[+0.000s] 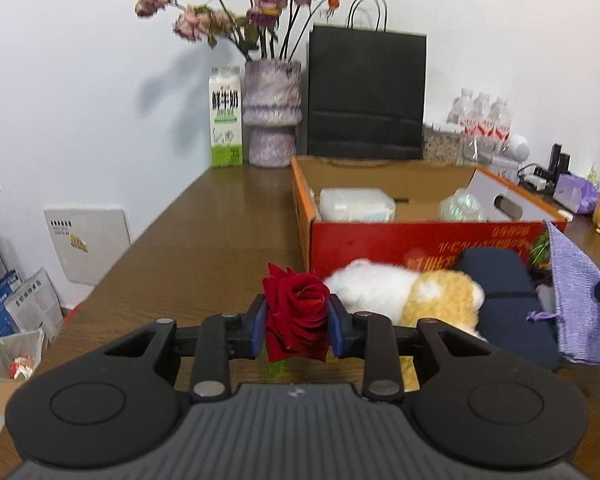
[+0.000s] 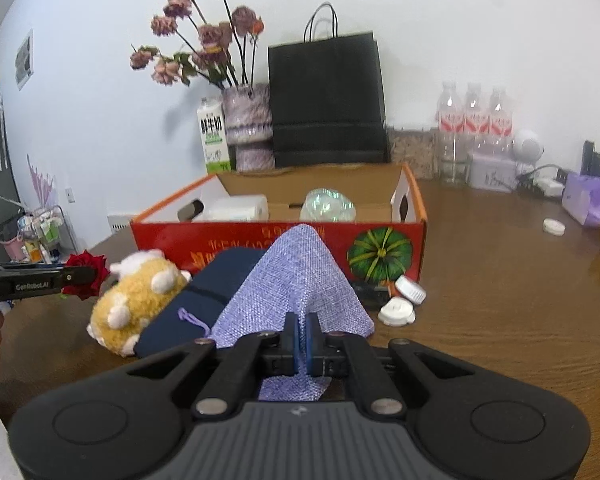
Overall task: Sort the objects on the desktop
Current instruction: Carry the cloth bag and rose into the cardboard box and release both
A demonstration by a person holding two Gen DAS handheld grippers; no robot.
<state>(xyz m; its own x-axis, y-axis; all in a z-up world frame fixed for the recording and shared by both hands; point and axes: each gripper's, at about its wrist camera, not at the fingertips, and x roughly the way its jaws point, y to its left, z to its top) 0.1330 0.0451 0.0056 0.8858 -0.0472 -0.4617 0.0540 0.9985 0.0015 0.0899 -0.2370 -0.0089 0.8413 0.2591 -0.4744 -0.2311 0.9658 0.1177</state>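
Just in front of the red cardboard box (image 2: 260,240) we hold two things above the brown table (image 2: 500,300). Our left gripper (image 1: 296,318) is clamped on one dark red rose (image 1: 296,312), its velvety bloom squeezed between the blue pads (image 1: 259,330), with the bloom facing up and away from us and a bit of green stem below. Our right gripper (image 2: 302,340) is pinched tight on one lilac woven pouch (image 2: 296,280), which drapes from the jaws in a tent shape, its peak pointing toward the box. Between the two, beside the box's front wall, lie one white and tan plush toy (image 2: 136,296) and one navy cushion (image 2: 204,300). Near the box's right corner sit two white caps (image 2: 404,300). Behind the box stand three water bottles (image 2: 474,120).
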